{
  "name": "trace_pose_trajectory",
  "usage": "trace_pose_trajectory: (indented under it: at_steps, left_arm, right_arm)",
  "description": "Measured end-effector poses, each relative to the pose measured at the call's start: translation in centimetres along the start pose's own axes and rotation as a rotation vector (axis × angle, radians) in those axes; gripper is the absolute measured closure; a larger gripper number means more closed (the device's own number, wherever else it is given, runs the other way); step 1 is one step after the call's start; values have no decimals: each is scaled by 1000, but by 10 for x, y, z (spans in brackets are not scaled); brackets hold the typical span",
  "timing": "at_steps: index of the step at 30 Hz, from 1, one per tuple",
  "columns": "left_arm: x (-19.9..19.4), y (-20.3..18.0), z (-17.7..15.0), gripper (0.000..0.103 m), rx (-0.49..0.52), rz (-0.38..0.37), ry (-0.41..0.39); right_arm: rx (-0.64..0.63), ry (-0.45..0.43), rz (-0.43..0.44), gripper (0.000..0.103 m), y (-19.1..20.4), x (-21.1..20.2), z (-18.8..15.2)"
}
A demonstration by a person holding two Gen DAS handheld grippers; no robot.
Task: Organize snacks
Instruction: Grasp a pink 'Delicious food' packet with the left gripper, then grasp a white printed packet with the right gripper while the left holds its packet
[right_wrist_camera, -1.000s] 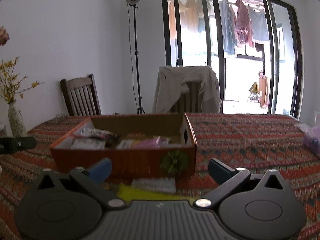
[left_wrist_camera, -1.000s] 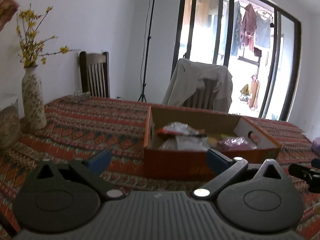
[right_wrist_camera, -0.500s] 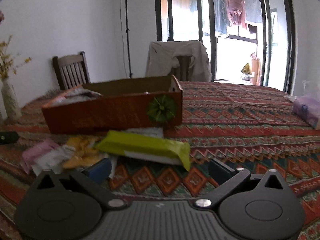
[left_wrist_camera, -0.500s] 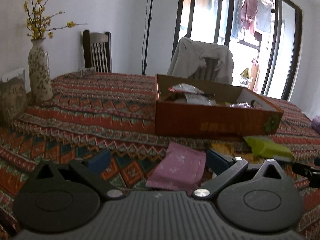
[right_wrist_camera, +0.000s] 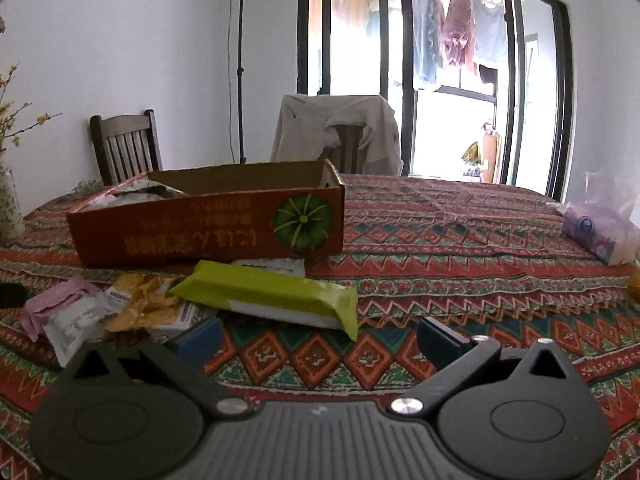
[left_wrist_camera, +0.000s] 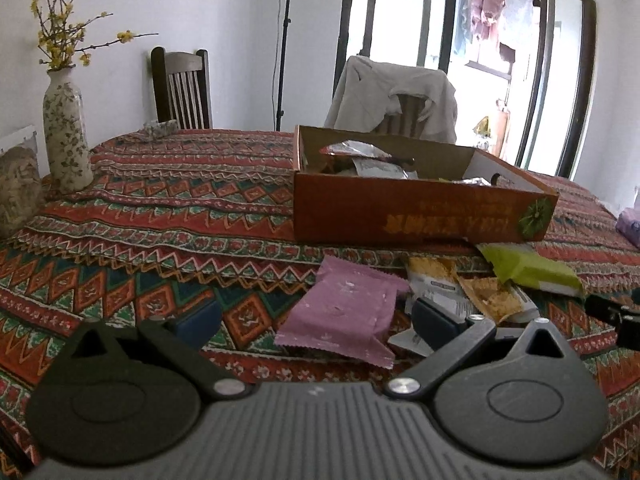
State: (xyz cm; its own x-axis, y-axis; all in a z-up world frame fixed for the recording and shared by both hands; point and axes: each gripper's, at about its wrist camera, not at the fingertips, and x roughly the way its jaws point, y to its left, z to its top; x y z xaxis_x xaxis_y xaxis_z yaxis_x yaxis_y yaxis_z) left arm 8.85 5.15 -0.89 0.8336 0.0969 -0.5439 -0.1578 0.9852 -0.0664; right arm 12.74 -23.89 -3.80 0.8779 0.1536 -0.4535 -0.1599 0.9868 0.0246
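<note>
An orange cardboard box (left_wrist_camera: 420, 216) (right_wrist_camera: 208, 232) with several snack packets inside stands on the patterned tablecloth. Loose packets lie in front of it: a pink one (left_wrist_camera: 344, 312) (right_wrist_camera: 52, 300), a yellow-and-white one (left_wrist_camera: 436, 280) (right_wrist_camera: 148, 304) and a long green one (left_wrist_camera: 528, 272) (right_wrist_camera: 272, 296). My left gripper (left_wrist_camera: 316, 322) is open, low over the cloth, with the pink packet just ahead between its fingers. Open too, my right gripper (right_wrist_camera: 318, 338) hovers just short of the green packet. Part of the right gripper (left_wrist_camera: 616, 316) shows at the left view's right edge.
A flowered vase (left_wrist_camera: 66, 136) with yellow sprigs stands at the table's left side. Two chairs (left_wrist_camera: 182, 88) (right_wrist_camera: 340, 136) sit behind the table, one draped with a jacket. A purple tissue pack (right_wrist_camera: 600, 228) lies at the right. A light stand (right_wrist_camera: 240, 60) is by the wall.
Both grippers have dropped lower and tipped down toward the cloth; the loose packets in front of the box, hidden a second ago, now lie just ahead of the fingers. Both stayed open.
</note>
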Motion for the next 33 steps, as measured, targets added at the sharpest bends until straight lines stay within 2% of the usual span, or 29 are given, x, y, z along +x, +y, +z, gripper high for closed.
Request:
trace_pose_trajectory:
  at_steps: [4,8,13,17,20,22,23,24,29,33]
  left_arm:
    - [6,-7,1,0,23,-11,17]
    - [20,-17,8,0,72,20,31]
    - [45,-25,14,0,126,71,87]
    - [62,-23,12,1,116,45,134]
    - [69,-20,9,13,89,20,155]
    - [68,-21,9,25,91,14,141]
    - [66,-22,9,36,94,5,133]
    - [64,-22,9,39,96,-1,131]
    - [60,-22,8,40,87,-6,114]
    - [47,-18,10,40,74,5,71]
  right_arm:
    - [4,1,-4,0,-1,0,0]
    - [7,3,-1,0,-2,0,0]
    - [16,2,-1,0,-3,0,0]
    - [13,9,0,0,-3,2,0]
    - [8,10,0,0,-2,2,0]
    - [5,11,1,0,-1,2,0]
    - [4,12,2,0,-1,2,0]
    - [2,14,4,0,-1,3,0]
    - [0,22,5,0,-1,4,0]
    - [-9,25,7,0,1,4,0]
